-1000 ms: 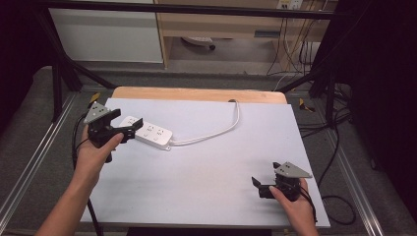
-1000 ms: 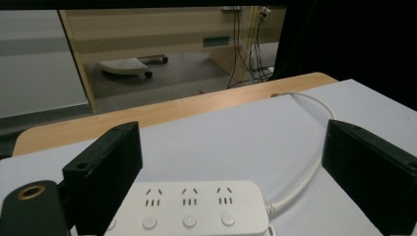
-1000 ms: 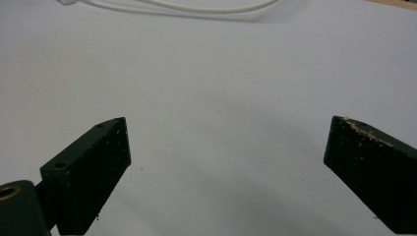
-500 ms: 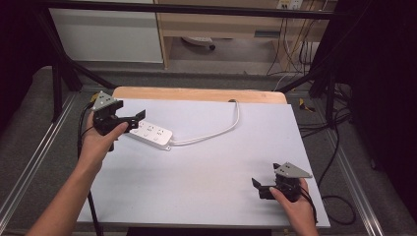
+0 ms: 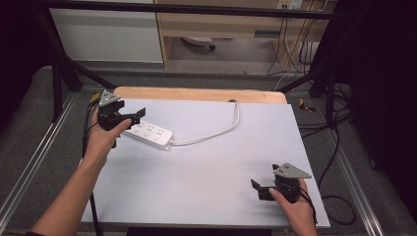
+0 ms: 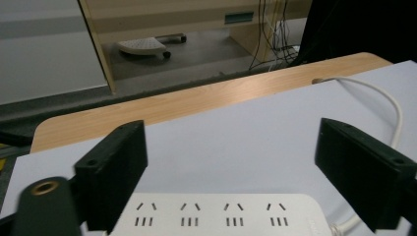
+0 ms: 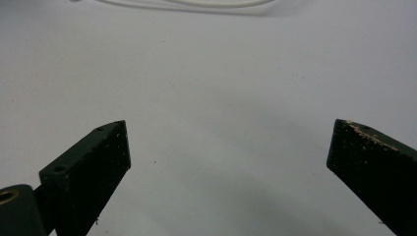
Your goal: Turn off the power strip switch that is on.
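Left gripper hovers wide open over the power strip's near end; right gripper wide too, well apart.

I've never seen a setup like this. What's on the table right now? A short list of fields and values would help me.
surface: white sheet over a wooden table
object: white power strip, lying flat at the left
cord: white cable curving toward the table's far edge
left gripper: open, fingers either side of the strip's end, not closed on it
right gripper: open, low over bare sheet at the near right
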Motion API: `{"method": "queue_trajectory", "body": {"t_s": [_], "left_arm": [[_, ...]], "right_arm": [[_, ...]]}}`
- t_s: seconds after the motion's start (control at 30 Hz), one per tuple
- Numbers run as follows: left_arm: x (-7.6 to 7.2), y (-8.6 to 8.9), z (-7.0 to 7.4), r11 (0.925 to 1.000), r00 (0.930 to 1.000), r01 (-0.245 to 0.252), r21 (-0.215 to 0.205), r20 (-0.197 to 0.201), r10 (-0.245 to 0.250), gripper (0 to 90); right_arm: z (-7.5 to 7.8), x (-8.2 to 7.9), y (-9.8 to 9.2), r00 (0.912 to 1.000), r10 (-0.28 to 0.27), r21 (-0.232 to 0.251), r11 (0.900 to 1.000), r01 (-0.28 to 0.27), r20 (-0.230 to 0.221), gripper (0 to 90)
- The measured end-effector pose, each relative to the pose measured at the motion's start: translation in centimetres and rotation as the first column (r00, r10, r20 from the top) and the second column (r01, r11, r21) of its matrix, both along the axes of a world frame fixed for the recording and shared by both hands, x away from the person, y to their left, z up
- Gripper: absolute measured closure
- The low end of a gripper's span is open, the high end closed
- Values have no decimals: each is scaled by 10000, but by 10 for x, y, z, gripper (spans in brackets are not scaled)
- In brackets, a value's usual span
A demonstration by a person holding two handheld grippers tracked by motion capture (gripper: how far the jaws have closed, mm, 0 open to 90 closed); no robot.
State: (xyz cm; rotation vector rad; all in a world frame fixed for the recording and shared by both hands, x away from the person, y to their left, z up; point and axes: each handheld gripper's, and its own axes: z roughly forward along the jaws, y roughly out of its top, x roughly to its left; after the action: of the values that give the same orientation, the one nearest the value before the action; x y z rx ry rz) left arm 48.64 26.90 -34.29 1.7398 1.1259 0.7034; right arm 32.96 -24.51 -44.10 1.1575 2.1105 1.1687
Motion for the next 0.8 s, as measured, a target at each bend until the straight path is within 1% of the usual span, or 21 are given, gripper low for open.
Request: {"method": "queue_trajectory", "body": {"t_s": [0.03, 0.1, 0.13, 0.3, 0.33, 0.4, 0.43, 0.53, 0.6, 0.63, 0.7, 0.73, 0.77, 0.8], "left_arm": [[2, -1, -2, 10000, 10000, -85, -7, -35, 85, 159], [7, -3, -4, 9995, 9999, -130, -297, -114, 127, 164], [9, -4, -5, 9993, 9998, -158, -352, -142, 153, 165], [16, -6, -9, 9995, 9994, -243, -193, -246, 239, 176], [17, -6, -11, 9996, 9992, -242, -161, -333, 236, 179], [21, -5, -15, 9993, 9982, -239, -275, -560, 223, 187], [23, -5, -17, 9992, 9979, -279, -289, -585, 261, 187], [26, -3, -21, 9990, 9966, -377, -255, -742, 357, 204], [28, -2, -24, 9992, 9950, -384, -93, -931, 374, 208], [28, -2, -26, 9995, 9943, -313, 103, -1013, 322, 216], [28, -2, -29, 9984, 9939, -304, 471, -1045, 352, 242], [28, -2, -31, 9986, 9934, -243, 466, -1107, 294, 259], [28, -2, -32, 9990, 9925, -165, 404, -1204, 213, 268], [28, -2, -34, 9989, 9921, -167, 446, -1238, 221, 283]], "right_arm": [[-1, 1, 0, 9999, 43, 23, 10000, -43, -98, 28], [-2, 2, 1, 9999, 64, 59, 10000, -63, -114, 28], [-2, 3, 1, 9999, 65, 55, 10000, -64, -132, 30], [-1, 2, 2, 9998, 132, 140, 9998, -130, -119, 28], [-1, 1, 2, 9999, 133, 117, 9998, -132, -106, 27], [-1, 1, 2, 9998, 127, 86, 9999, -125, -174, 27], [-2, 1, 1, 9996, 95, 45, 9999, -94, -260, 27], [-1, 2, 1, 9995, 36, 137, 9999, -32, -300, 29], [-1, 1, 0, 9996, 29, 143, 9999, -25, -278, 29], [0, 1, 0, 9997, 28, 168, 9999, -24, -235, 30], [1, 0, 0, 9999, 3, 233, 9997, 0, -132, 32], [2, 0, 0, 9999, 33, 299, 9995, -28, -160, 32], [2, 0, 0, 9998, 66, 281, 9996, -60, -207, 31], [2, 0, 0, 9997, 100, 250, 9996, -95, -231, 30]]}}
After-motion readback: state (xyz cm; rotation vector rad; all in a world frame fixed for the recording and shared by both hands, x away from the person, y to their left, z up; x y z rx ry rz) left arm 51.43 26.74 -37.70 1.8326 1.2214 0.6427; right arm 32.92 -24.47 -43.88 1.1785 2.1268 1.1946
